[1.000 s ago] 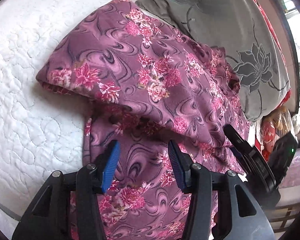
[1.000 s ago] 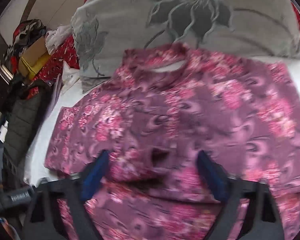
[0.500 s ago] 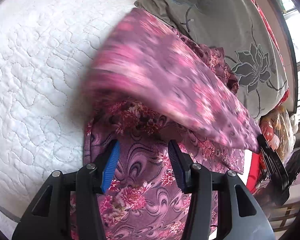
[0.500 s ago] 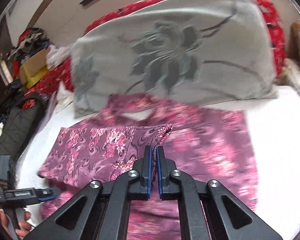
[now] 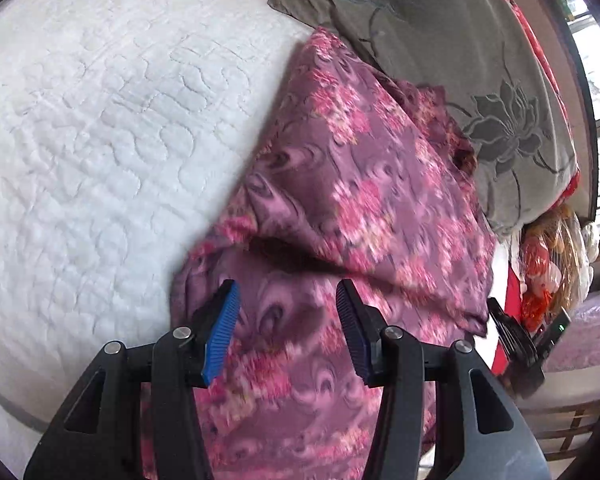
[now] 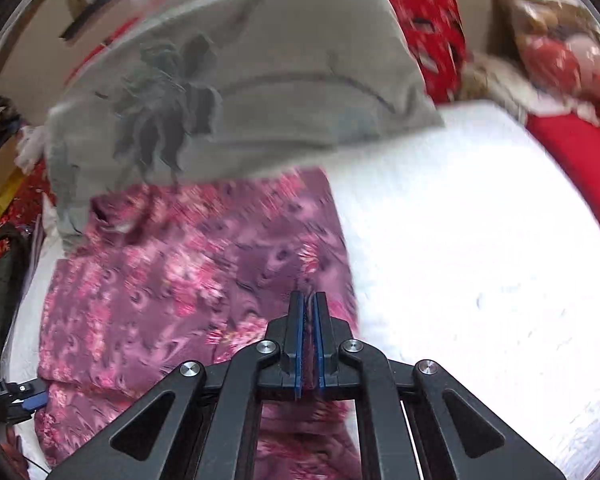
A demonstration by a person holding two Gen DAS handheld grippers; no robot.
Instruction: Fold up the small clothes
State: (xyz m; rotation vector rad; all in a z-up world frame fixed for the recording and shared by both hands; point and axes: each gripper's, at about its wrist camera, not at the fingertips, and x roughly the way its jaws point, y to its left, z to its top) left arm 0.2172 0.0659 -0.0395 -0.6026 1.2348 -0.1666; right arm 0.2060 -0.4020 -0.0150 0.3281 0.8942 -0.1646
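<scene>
Right wrist | right tongs (image 6: 307,300) pinching one floral garment (image 6: 172,280) | left tongs (image 5: 286,304) spread | one grey pillow (image 6: 260,80)

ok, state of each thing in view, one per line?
floral garment: on the bed, one side folded over, partly doubled
right tool: shut on the garment's edge
left tool: open, over the garment, gripping nothing
grey pillow: lying at the head of the garment
white quilt: spread flat

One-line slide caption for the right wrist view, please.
Right claw, shut on a fold of the purple floral garment, carries it across the white quilt below a grey pillow.
</scene>
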